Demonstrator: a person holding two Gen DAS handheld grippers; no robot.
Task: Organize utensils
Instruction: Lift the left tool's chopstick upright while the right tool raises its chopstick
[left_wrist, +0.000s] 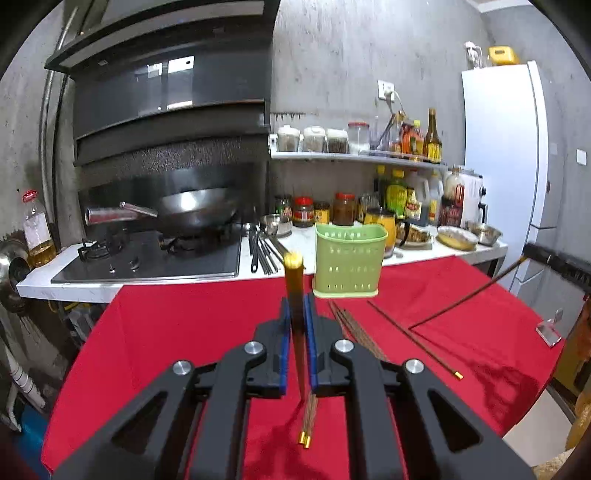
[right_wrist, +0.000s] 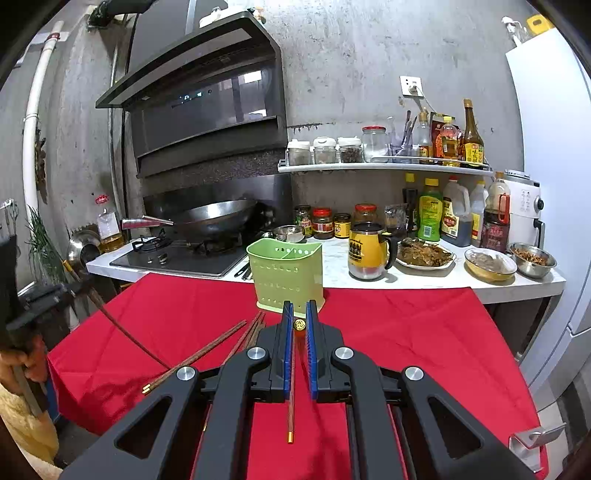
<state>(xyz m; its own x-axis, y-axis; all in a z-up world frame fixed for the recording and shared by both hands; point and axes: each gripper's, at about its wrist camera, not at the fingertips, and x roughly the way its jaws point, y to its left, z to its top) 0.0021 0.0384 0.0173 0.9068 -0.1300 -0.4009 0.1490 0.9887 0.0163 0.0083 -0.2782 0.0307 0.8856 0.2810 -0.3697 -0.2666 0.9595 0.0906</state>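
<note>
Green caddy (right_wrist: 286, 273) empty; each gripper's fingers (left_wrist: 309, 332) (right_wrist: 312, 350) clamp one chopstick (left_wrist: 295, 295) (right_wrist: 299, 325)

The right tool (right_wrist: 300, 325) has its blue pads pinched on a chopstick (right_wrist: 299, 325), which points straight at the camera so mostly the gold end cap shows. Right behind it sits the green utensil holder (right_wrist: 286, 271), upright at the far edge of the red cloth (right_wrist: 406, 350), empty as far as its open top shows. A few more chopsticks (right_wrist: 236, 341) lie loose on the cloth to the left. Far left, the other tool (right_wrist: 40, 295) holds a chopstick (right_wrist: 122, 330) angled down, tip touching the cloth. Behind, the worktop (right_wrist: 436, 282) is packed with jars and bottles.
</note>
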